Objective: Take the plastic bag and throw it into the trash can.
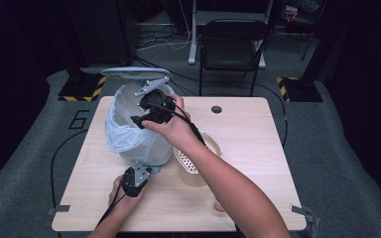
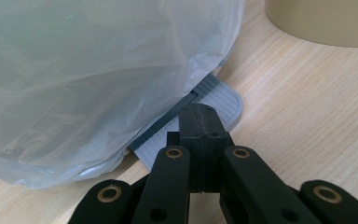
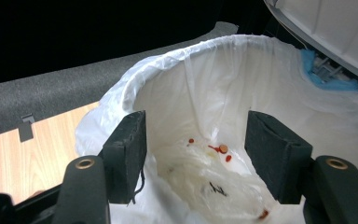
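My left gripper (image 2: 200, 122) is closed, pressing the bin's grey pedal (image 2: 223, 105). My right gripper (image 3: 193, 154) hangs open and empty over the lined bin (image 3: 205, 84), lid (image 1: 135, 73) up.

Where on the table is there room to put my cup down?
The table's right half is bare wood, from the tan container to the right edge. The near left corner is free too. It is crowded around the lined bin, where the left gripper presses the pedal.

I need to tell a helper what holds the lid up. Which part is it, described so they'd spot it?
On the wooden table stands a pedal bin lined with a white bag. At its near foot juts a grey ribbed pedal, with the shut left gripper on it, the only flat ridged tab there.
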A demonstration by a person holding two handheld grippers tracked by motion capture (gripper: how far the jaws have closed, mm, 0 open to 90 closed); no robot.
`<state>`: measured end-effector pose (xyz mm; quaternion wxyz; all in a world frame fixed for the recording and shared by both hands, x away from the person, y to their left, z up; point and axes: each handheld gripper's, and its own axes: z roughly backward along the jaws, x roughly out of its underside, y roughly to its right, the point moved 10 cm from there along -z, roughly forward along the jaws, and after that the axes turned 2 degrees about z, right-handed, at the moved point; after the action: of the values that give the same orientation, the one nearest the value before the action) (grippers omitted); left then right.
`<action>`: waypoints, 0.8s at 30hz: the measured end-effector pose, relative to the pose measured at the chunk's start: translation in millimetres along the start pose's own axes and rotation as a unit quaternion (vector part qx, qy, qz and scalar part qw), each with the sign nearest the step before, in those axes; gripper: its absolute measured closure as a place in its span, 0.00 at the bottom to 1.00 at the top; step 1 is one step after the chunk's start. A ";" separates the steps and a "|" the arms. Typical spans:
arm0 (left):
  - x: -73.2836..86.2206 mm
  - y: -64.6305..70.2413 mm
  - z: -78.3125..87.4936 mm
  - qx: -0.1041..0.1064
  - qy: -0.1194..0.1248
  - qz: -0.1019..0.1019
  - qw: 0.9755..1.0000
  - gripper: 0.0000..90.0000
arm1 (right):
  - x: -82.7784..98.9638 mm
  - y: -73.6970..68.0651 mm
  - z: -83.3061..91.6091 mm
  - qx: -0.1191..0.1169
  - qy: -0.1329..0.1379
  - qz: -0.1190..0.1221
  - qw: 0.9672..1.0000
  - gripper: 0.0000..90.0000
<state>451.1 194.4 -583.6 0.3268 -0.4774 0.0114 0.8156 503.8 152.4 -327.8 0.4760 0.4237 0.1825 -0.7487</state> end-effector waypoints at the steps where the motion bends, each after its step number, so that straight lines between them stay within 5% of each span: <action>1: 0.0 0.1 0.0 0.000 0.000 0.000 1.000 1.00 | 0.8 -0.7 2.9 0.000 0.000 -0.003 1.000 0.43; 12: -0.1 0.2 -0.1 -0.001 0.001 0.001 1.000 1.00 | 19.7 6.0 39.1 -0.007 0.011 -0.025 1.000 0.37; 24: -0.7 0.1 -0.8 -0.005 0.006 0.001 1.000 1.00 | 56.8 9.0 67.9 0.016 0.025 -0.037 0.999 0.27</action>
<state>451.9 193.7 -583.5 0.3231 -0.4837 0.0099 0.8133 469.7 70.4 -333.6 0.4363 0.4424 0.1983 -0.7580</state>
